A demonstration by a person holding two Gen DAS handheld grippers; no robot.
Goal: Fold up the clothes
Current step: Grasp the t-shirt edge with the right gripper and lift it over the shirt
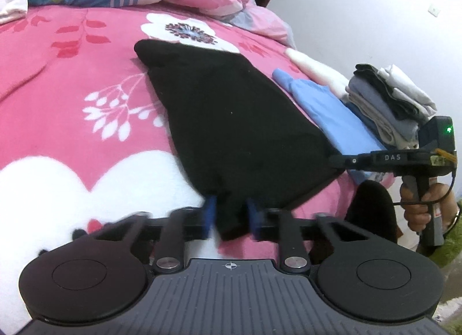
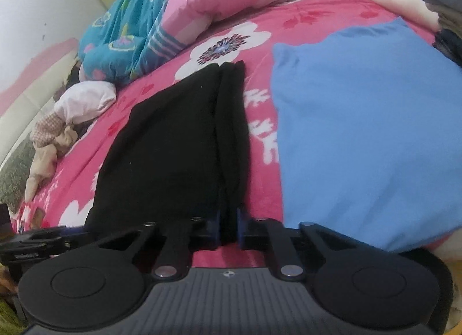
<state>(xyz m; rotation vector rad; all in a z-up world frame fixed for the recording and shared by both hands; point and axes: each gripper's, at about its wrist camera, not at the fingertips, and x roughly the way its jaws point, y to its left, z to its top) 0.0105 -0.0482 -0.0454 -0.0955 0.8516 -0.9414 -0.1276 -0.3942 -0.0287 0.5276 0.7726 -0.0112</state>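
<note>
1. Garment first: the black garment [image 1: 231, 121] lies as a long narrow strip on the pink floral bedspread [image 1: 72, 81], running from the near edge of the bed toward the pillows; its right side already shows stacked layers in the right wrist view, so I judge the lengthwise folds done.
2. Your left gripper [image 1: 229, 216] is clamped on the strip's near left corner, cloth bunched between the blue pads.
3. Your right gripper [image 2: 228, 226] is pinched on the near right corner, gripping the layered edge.
4. Still to do, by my reading: carry the near end over to the far end, then stack it.
5. Just beside it toward the bed's right edge lies a blue garment [image 2: 361, 132], flat and seemingly waiting.
6. At the right edge a pile of folded clothes [image 1: 387, 101] shows several pieces finished.
</note>
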